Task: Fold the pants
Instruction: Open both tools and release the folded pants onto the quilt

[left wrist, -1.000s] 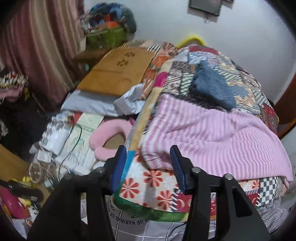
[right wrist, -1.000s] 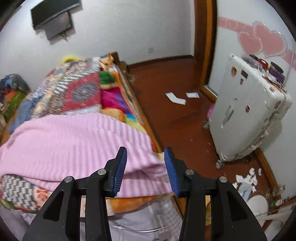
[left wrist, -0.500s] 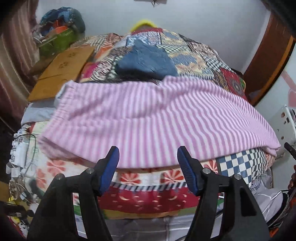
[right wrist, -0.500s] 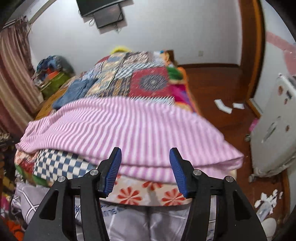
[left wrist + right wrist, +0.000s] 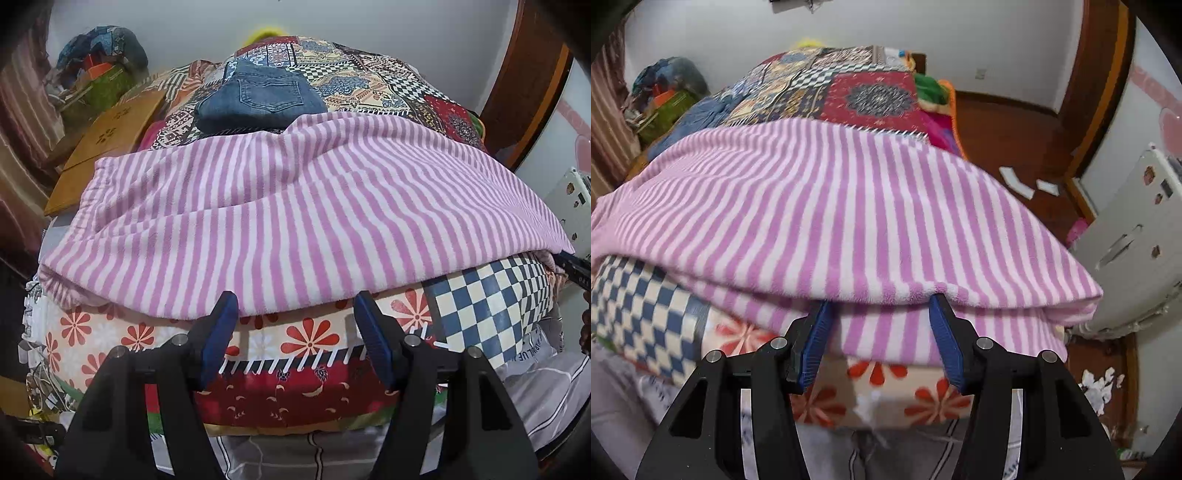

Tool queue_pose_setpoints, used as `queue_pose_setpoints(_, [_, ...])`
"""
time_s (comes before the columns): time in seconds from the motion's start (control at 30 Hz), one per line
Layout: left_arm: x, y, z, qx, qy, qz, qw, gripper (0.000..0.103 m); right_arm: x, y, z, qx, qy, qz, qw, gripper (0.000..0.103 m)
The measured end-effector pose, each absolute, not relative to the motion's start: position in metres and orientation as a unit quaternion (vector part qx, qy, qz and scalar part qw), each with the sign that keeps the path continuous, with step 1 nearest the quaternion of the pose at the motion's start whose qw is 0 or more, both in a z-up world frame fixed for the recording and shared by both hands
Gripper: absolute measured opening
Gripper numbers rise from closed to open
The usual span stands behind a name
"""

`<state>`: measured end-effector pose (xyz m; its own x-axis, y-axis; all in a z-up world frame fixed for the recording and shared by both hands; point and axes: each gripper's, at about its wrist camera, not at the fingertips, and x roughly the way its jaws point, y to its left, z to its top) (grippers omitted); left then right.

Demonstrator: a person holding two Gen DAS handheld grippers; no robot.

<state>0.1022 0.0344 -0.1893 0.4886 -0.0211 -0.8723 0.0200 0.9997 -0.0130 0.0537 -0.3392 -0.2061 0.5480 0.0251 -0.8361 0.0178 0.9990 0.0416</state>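
1. Left gripper (image 5: pixel 293 325): jaws apart, just been widening, nothing pinched; tips at near hem of striped pants (image 5: pixel 295 221).
2. Right gripper (image 5: pixel 881 317): jaws apart, likewise just widened, tips tucked under folded pants edge, not clamped.
3. Pants: spread across patchwork quilt (image 5: pixel 487 299), near bed's front edge; folded jeans (image 5: pixel 262 98) beyond.
4. Advice: close on both layers together, lift evenly, fold away toward far side.
5. Unclear: waistband and leg ends, layer count under fold.
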Motion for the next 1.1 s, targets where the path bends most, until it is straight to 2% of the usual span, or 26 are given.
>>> queue_pose_setpoints(0.27, [0.101,0.042,-0.192,0.018,0.509,-0.014,0.861,0.065,0.056,-0.331,-0.192,-0.021,0.46,-0.007,0.888,0.05])
queue_pose_setpoints(0.33, [0.099,0.041,-0.195,0.022,0.513,-0.022,0.858,0.065,0.057,-0.329,-0.189,-0.032,0.451,-0.014,0.892,0.055])
queue_pose_setpoints(0.4, [0.097,0.036,-0.198,0.034,0.515,-0.027,0.856,0.065,0.056,-0.327,-0.185,-0.04,0.437,-0.017,0.898,0.071])
queue_pose_setpoints(0.57, [0.104,0.023,-0.206,0.054,0.517,-0.029,0.854,0.065,0.065,-0.32,-0.184,-0.058,0.423,0.012,0.904,0.07])
queue_pose_setpoints(0.63, [0.109,0.021,-0.206,0.051,0.516,-0.031,0.855,0.065,0.07,-0.319,-0.186,-0.061,0.426,0.038,0.902,0.052])
queue_pose_setpoints(0.7, [0.112,0.021,-0.205,0.051,0.513,-0.03,0.856,0.065,0.076,-0.319,-0.191,-0.053,0.441,0.062,0.894,0.013])
queue_pose_setpoints(0.73, [0.114,0.02,-0.205,0.05,0.513,-0.033,0.856,0.065,0.079,-0.32,-0.193,-0.044,0.45,0.072,0.889,0.007])
queue_pose_setpoints(0.87, [0.117,0.016,-0.207,0.054,0.515,-0.041,0.855,0.06,0.073,-0.317,-0.197,-0.043,0.457,0.109,0.882,0.007])
queue_pose_setpoints(0.93, [0.117,0.016,-0.206,0.052,0.516,-0.047,0.854,0.055,0.065,-0.317,-0.193,-0.036,0.462,0.132,0.876,0.009])
queue_pose_setpoints(0.97, [0.117,0.016,-0.206,0.049,0.517,-0.049,0.853,0.054,0.062,-0.317,-0.192,-0.034,0.467,0.135,0.873,0.017])
queue_pose_setpoints(1.0, [0.117,0.016,-0.207,0.047,0.517,-0.051,0.853,0.049,0.06,-0.318,-0.192,-0.036,0.469,0.133,0.873,0.034])
queue_pose_setpoints(1.07, [0.117,0.017,-0.208,0.045,0.519,-0.049,0.852,0.041,0.056,-0.32,-0.19,-0.053,0.462,0.115,0.878,0.053])
queue_pose_setpoints(1.1, [0.117,0.017,-0.209,0.043,0.52,-0.049,0.852,0.035,0.055,-0.321,-0.189,-0.061,0.459,0.112,0.879,0.055])
